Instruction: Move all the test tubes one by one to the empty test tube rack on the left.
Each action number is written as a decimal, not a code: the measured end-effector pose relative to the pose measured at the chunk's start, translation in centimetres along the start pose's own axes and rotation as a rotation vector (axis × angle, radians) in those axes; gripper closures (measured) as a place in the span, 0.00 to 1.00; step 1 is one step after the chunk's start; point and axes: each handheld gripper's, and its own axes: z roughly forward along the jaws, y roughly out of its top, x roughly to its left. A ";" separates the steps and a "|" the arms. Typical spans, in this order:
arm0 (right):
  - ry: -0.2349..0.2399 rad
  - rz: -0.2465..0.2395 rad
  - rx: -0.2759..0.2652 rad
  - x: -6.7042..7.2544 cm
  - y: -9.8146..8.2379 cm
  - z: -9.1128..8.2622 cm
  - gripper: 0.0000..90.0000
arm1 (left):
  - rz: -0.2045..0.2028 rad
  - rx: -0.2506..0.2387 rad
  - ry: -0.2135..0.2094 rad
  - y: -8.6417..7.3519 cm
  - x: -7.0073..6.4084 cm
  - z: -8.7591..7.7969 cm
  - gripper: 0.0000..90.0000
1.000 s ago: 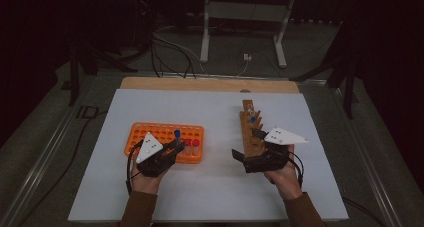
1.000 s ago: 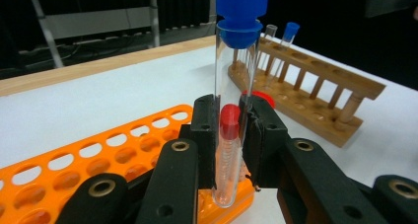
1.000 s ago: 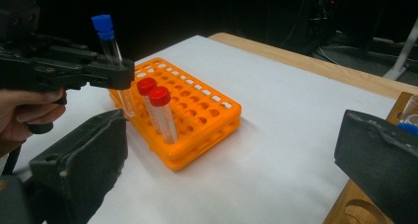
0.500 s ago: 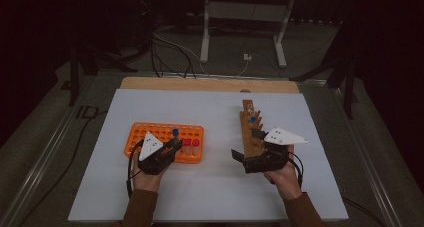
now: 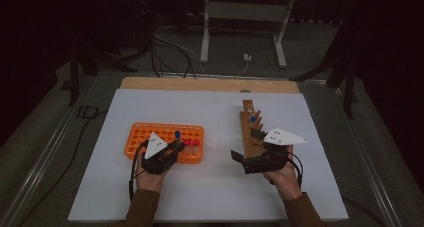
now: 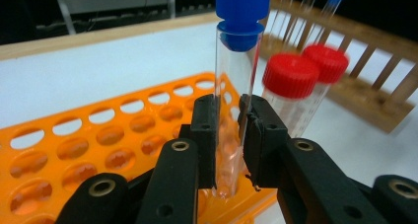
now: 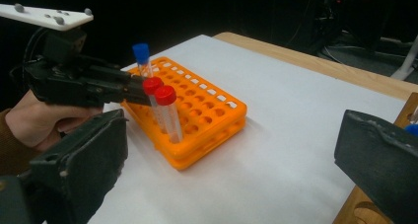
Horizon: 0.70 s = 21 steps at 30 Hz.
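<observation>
My left gripper [image 6: 229, 135] is shut on a clear tube with a blue cap [image 6: 235, 76], held upright with its lower end in a hole of the orange rack [image 6: 74, 150]. In the high view the left gripper [image 5: 170, 149] sits at the rack's near right part [image 5: 145, 132], the blue cap [image 5: 177, 134] just above it. Two red-capped tubes [image 6: 291, 76] stand in the rack right beside it. My right gripper [image 7: 231, 174] is open with nothing between its jaws, next to the near end of the wooden rack [image 5: 248, 124].
The wooden rack holds a few blue-capped tubes [image 5: 253, 119] farther back. A white sheet [image 5: 210, 187] covers the table, with a wooden strip [image 5: 200, 84] along its far edge. Cables and a metal stand [image 5: 240, 17] lie on the dark floor beyond.
My left gripper has sunk a little with the blue-capped tube, bringing it down into the orange rack. The right hand has stayed where it was.
</observation>
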 end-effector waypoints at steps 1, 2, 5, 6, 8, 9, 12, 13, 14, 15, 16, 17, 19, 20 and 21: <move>0.000 0.000 0.000 0.0 0.0 0.0 0.00 | 0.006 0.013 0.005 0.0 0.0 0.1 0.86; 0.000 0.000 0.000 0.0 0.0 0.0 0.00 | 0.006 0.023 0.008 -0.1 -0.1 0.2 0.86; 0.003 0.000 -0.001 0.0 0.0 0.0 0.00 | 0.012 0.044 0.008 -0.2 -0.1 0.2 0.86; 0.002 0.001 -0.002 0.0 0.0 0.0 0.00 | 0.013 0.054 0.009 -0.2 -0.1 0.3 0.86; 0.004 0.002 -0.001 0.0 0.0 0.0 0.00 | 0.016 0.073 0.014 -0.3 -0.1 0.4 0.86; 0.004 0.000 -0.001 -0.1 0.0 0.0 0.00 | 0.020 0.080 0.018 -0.4 -0.2 0.5 0.86; 0.004 0.002 -0.001 -0.1 0.0 -0.1 0.00 | 0.021 0.087 0.014 -0.5 -0.1 0.5 0.86; 0.005 0.003 -0.002 -0.1 0.0 -0.1 0.00 | 0.024 0.090 0.014 -0.5 -0.1 0.5 0.86; 0.005 0.003 -0.002 -0.1 0.0 -0.1 0.00 | 0.026 0.092 0.014 -0.5 -0.1 0.5 0.86; 0.006 0.003 -0.003 -0.1 0.0 -0.1 0.00 | 0.030 0.094 0.012 -0.5 -0.1 0.4 0.86; 0.007 0.002 -0.003 -0.2 0.0 -0.1 0.00 | 0.030 0.095 0.011 -0.5 -0.2 0.4 0.86; 0.008 0.002 -0.002 -0.1 0.0 -0.1 0.00 | 0.031 0.096 0.011 -0.6 -0.2 0.4 0.86; 0.008 0.001 0.000 -0.1 0.0 0.0 0.00 | 0.033 0.100 0.010 -0.6 -0.2 0.5 0.86; 0.008 0.001 0.001 -0.1 -0.1 0.0 0.00 | 0.033 0.104 0.011 -0.6 -0.2 0.5 0.86; 0.009 0.000 0.001 -0.1 -0.1 0.0 0.00 | 0.034 0.108 0.011 -0.6 -0.2 0.5 0.86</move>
